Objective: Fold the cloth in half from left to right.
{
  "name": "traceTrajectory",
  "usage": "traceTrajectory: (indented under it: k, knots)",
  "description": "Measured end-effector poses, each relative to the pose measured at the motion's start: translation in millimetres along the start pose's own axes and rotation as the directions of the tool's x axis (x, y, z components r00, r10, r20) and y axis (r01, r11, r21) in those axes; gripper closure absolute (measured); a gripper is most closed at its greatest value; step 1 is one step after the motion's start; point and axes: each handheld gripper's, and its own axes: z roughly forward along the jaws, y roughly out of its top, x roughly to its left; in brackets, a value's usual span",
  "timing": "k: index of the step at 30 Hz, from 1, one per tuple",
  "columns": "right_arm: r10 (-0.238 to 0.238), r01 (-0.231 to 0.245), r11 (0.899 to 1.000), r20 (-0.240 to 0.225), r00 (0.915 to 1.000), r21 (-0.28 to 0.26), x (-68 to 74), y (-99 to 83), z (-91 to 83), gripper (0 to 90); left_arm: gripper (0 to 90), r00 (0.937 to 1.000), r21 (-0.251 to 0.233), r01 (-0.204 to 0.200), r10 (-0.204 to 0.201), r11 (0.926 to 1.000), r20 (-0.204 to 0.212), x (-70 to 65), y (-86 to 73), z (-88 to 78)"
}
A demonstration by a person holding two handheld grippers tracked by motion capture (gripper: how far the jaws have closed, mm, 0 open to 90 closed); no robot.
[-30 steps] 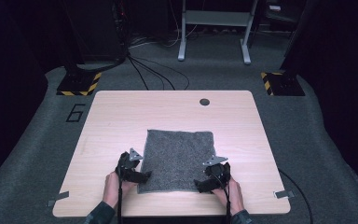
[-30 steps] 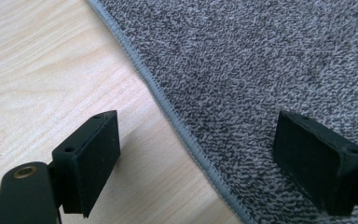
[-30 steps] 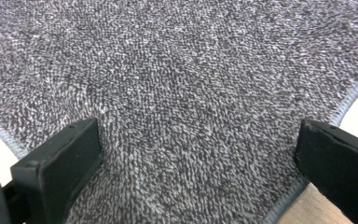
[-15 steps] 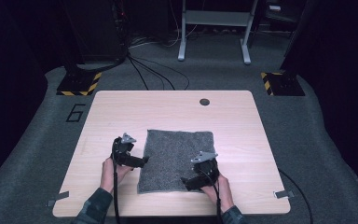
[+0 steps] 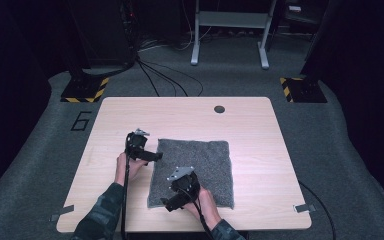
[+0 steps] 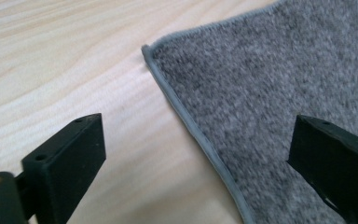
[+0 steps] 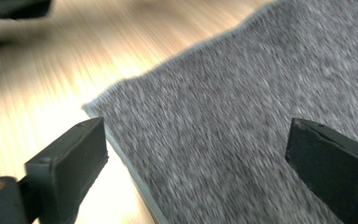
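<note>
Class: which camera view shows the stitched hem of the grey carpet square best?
The left gripper view: the grey carpet square's stitched hem runs sharp and close round one corner. The right gripper view blurs it; the high view shows the whole square, the hem too small.

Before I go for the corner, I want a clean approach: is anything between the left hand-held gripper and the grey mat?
Nothing visible. The left hand-held gripper has its jaws open, with the mat edge and bare table between them. The mat's corner lies flat just ahead, with nothing on it or before it.
</note>
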Motion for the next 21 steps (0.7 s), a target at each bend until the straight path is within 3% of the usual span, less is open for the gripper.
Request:
traceTrajectory:
  k: [8, 10, 16, 21]
  knots:
    - [-0.03, 0.03, 1.0, -0.018, 0.9994, 0.003, 12.3, 13.5, 10.7, 14.9, 9.8, 0.9992, -0.011, 0.039, -0.038, 0.9992, 0.014, 16.4, 13.2, 11.7]
    - [-0.027, 0.027, 1.0, -0.026, 0.9993, 0.007, 15.6, 15.1, 15.9, 19.5, 11.6, 0.9995, -0.02, 0.029, -0.029, 0.9994, -0.01, 18.4, 16.1, 12.7]
    - [-0.062, 0.063, 0.998, -0.042, 0.9972, 0.022, 25.7, 19.7, 26.8, 33.9, 15.1, 0.9986, -0.045, 0.053, -0.053, 0.9976, 0.002, 19.5, 23.2, 15.4]
    - [-0.099, 0.102, 0.994, -0.06, 0.9933, 0.049, 38.7, 21.0, 35.6, 45.3, 19.7, 0.9997, -0.042, 0.019, -0.02, 0.9989, -0.014, 19.0, 25.2, 23.5]
